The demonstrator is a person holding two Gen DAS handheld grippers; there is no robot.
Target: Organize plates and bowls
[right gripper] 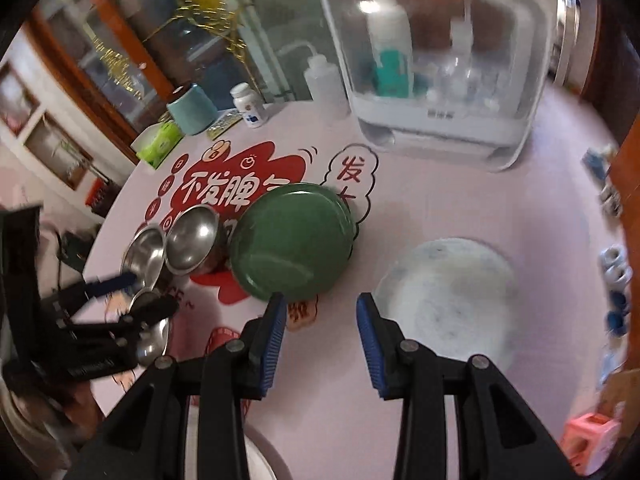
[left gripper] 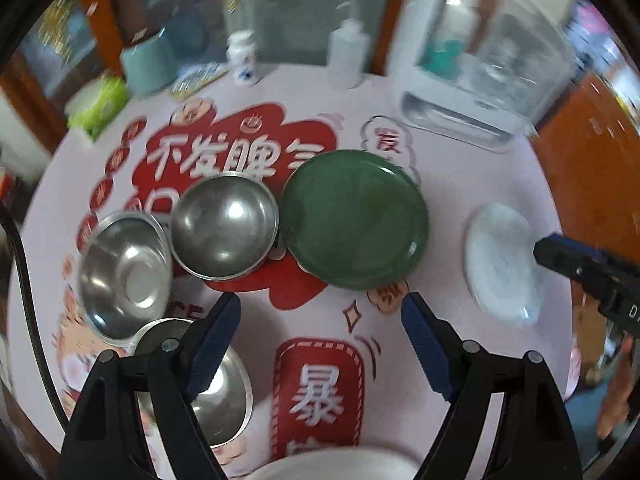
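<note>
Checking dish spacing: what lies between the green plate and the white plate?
Only bare printed tablecloth separates the green plate from the white plate; the right wrist view shows it best.

1. This looks like a home eating room.
2. The round desk [right gripper: 460,208] has a cartoon cloth.
3. Wooden glass cabinets [right gripper: 100,64] stand behind it.
4. Tissues [right gripper: 160,142] and a pill bottle [right gripper: 249,105] sit there.

Third steel bowl [left gripper: 224,392] half hidden — left fingers [left gripper: 208,344] cover it
</note>
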